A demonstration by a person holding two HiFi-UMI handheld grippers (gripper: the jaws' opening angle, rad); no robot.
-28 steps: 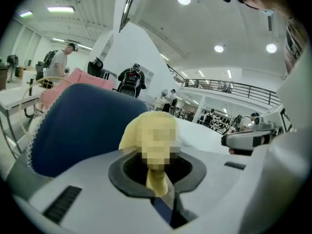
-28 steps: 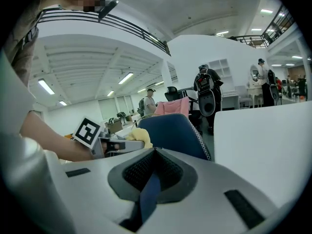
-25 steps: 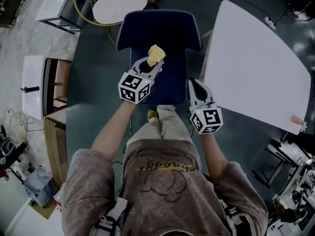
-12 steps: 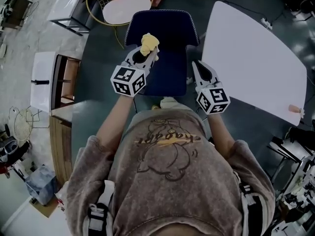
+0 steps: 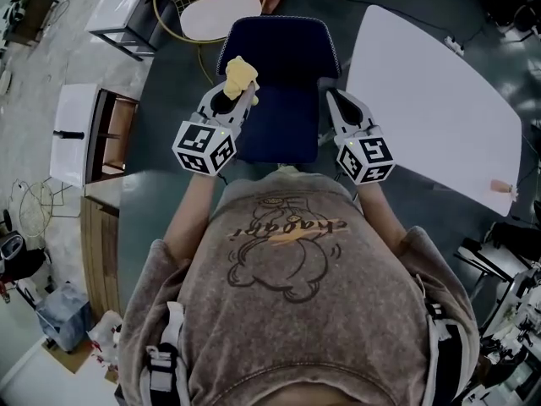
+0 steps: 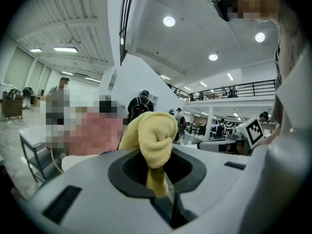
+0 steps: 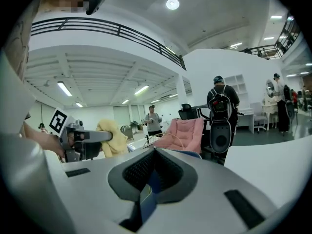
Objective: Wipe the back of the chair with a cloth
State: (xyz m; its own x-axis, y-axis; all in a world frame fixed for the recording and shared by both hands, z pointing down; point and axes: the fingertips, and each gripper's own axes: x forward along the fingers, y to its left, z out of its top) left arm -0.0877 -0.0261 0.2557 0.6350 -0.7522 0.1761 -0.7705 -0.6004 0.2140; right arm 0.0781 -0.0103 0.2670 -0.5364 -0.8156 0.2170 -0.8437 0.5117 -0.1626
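The dark blue chair (image 5: 279, 66) stands just ahead of the person, its back (image 5: 279, 30) on the far side. My left gripper (image 5: 239, 93) hangs over the seat's left edge, shut on a bunched yellow cloth (image 5: 240, 74). From the left gripper view the cloth (image 6: 152, 138) bulges out above the closed jaws (image 6: 157, 179). My right gripper (image 5: 329, 97) is at the chair's right edge with its jaws together and nothing in them. The right gripper view shows its tips (image 7: 153, 151) meeting, with the left gripper (image 7: 83, 141) and the cloth (image 7: 110, 136) off to the left.
A large white table (image 5: 439, 117) stands to the right of the chair. Beyond the chair are a white oval seat (image 5: 220, 13), a yellow hose loop and a pink chair (image 7: 183, 133). A cabinet (image 5: 80, 134) stands at the left. Several people stand far off.
Both grippers have moved forward along the chair as the person leaned in. The left one, with the cloth, has shifted left to the seat's left edge; the right one has come in to the right edge.
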